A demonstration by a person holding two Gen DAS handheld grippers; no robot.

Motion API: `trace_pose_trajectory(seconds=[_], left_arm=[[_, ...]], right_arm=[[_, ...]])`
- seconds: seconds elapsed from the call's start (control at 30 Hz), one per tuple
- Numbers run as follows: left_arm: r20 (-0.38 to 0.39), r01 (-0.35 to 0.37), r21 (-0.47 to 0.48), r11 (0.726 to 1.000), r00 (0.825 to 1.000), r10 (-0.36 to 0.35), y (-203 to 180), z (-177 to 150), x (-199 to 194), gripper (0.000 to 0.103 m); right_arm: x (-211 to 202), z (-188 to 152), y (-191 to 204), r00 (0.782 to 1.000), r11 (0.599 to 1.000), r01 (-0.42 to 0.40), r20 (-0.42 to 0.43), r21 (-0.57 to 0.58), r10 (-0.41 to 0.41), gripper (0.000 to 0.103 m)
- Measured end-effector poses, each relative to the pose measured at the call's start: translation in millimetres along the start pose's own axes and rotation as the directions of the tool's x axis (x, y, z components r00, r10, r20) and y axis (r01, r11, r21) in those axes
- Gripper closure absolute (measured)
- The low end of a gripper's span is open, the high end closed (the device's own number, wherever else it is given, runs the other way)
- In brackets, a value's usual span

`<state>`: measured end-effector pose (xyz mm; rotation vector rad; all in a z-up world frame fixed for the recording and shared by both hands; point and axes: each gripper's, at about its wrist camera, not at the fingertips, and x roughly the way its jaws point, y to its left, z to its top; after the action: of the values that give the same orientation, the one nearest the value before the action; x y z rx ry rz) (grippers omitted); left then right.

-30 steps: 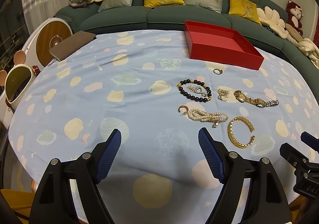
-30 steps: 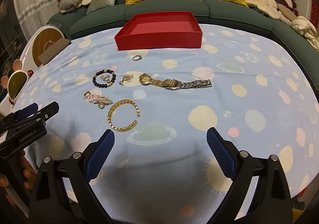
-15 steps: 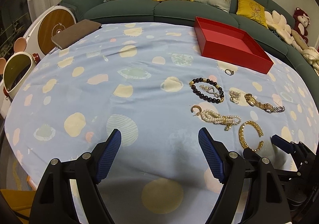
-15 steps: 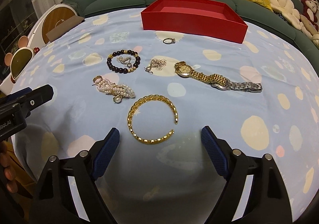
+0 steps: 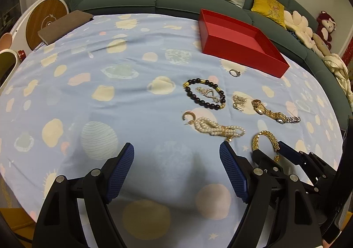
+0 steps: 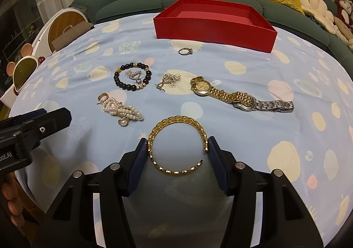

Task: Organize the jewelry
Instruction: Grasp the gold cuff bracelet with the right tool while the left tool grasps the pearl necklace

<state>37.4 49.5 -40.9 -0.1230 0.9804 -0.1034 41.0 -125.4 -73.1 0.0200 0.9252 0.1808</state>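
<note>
Jewelry lies loose on the table (image 6: 253, 137), and nearest of all is the gold bangle (image 6: 177, 144), flat on the cloth with the right tongs (image 6: 177, 148) straddling it. The blue pads (image 6: 141, 155) sit just against its outer edges, one each side, but I can't tell whether they're pressing yet, so call them apart and closing in. A good grab here wants the pads low at the cloth and squeezing evenly, gently too, because that open cuff could flex or skate sideways. The left tongs (image 5: 176, 155) hover wide apart over bare cloth, holding nothing. Just beyond the bangle lies the pearl bracelet (image 6: 120, 110), then the gold watch (image 6: 220, 92), the dark bead bracelet (image 6: 132, 79) and a little ring (image 6: 184, 51). Farthest back waits the red box (image 6: 215, 25), open-topped, the likely home for it all. Lift clear before travelling, I'd say.
</note>
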Motion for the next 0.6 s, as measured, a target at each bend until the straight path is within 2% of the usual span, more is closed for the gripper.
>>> trace_pose_trajectory(seconds=[0.17, 0.37, 0.5, 0.6], left_arm=[[0.001, 0.018, -0.008, 1.0, 1.0, -0.018, -22, 7, 15, 0.026], [-0.017, 0.047, -0.073, 0.996, 0.999, -0.049, -38, 18, 34, 0.026], [-0.037, 0.018, -0.078, 0.997, 0.999, -0.021, -47, 20, 47, 0.026], [-0.057, 0.006, -0.088, 0.996, 0.998, -0.011, -45, 15, 53, 0.034]], right_arm=[[-11, -2, -20, 1.0, 0.999, 0.02, 0.01, 0.045, -0.021, 0.049], [-21, -4, -35, 0.999, 0.998, 0.026, 0.026, 0.065, -0.028, 0.049], [-22, -5, -36, 0.999, 0.998, 0.024, 0.026, 0.062, -0.025, 0.049], [-22, -5, -37, 0.999, 0.998, 0.022, 0.025, 0.062, -0.024, 0.049]])
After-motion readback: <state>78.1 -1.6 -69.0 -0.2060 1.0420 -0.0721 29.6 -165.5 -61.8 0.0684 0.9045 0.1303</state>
